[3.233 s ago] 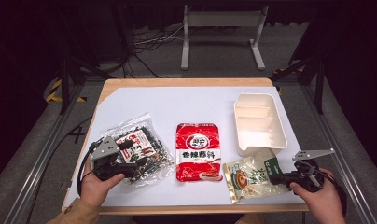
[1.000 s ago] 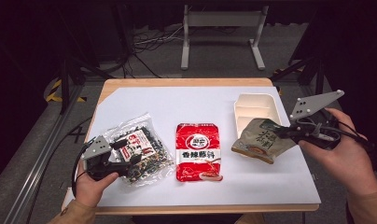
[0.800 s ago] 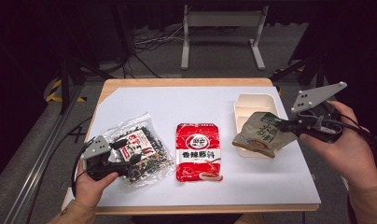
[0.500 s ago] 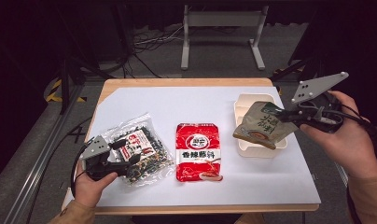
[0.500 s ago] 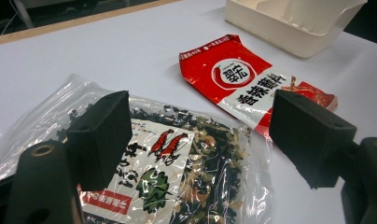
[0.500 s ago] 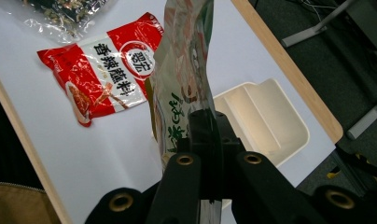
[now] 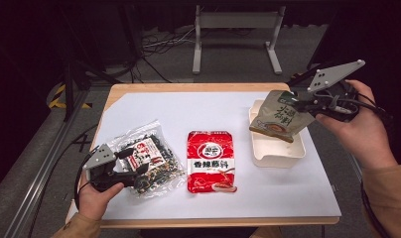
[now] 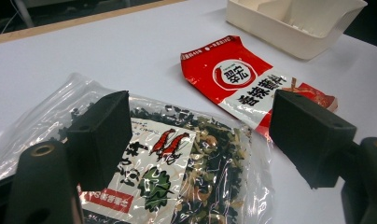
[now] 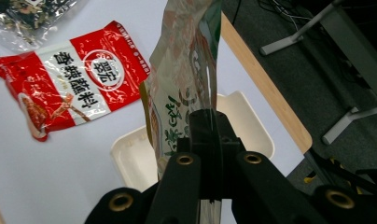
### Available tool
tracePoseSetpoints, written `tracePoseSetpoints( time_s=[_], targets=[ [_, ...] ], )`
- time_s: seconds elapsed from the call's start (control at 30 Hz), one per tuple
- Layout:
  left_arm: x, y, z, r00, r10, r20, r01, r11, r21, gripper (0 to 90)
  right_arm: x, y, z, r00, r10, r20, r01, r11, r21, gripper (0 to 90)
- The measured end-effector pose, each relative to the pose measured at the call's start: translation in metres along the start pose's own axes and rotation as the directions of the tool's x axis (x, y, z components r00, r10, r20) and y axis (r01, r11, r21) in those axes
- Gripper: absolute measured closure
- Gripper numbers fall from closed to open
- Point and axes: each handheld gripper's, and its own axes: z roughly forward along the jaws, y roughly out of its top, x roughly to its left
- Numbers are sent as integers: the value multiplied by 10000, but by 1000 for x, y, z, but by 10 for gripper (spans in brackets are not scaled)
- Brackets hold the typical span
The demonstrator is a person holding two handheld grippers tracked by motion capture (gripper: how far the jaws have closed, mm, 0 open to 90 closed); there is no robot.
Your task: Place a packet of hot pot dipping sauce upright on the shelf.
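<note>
Counting three packets: right tool point(image 7: 299, 105) clamps one point(image 7: 280, 116) above one tray point(image 7: 278, 148), left tool point(image 7: 123, 174) open.

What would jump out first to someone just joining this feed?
The right gripper holds a grey-green sauce pouch in the air, pinched by its edge above the white tray at the table's right side. A bright red seasoning packet lies flat mid-table. At the front left, the left gripper stands open over a clear bag of dried vegetables.
</note>
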Motion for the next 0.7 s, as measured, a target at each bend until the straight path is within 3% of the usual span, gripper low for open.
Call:
tracePoseSetpoints(
  time_s=[0.3,0.63,0.7],
  targets=[
    [0,-1,-1,10000,-74,23,74,10000,-7,218,-18,6,13,9985,-396,381,388,9990,216,900],
    [1,-2,-1,10000,-84,-14,84,10000,3,218,-41,7,28,9975,-381,593,370,9991,198,900],
    [2,-2,-3,9999,-92,-41,92,10000,-1,218,-47,7,32,9958,-558,732,542,9983,235,900]
  ],
)
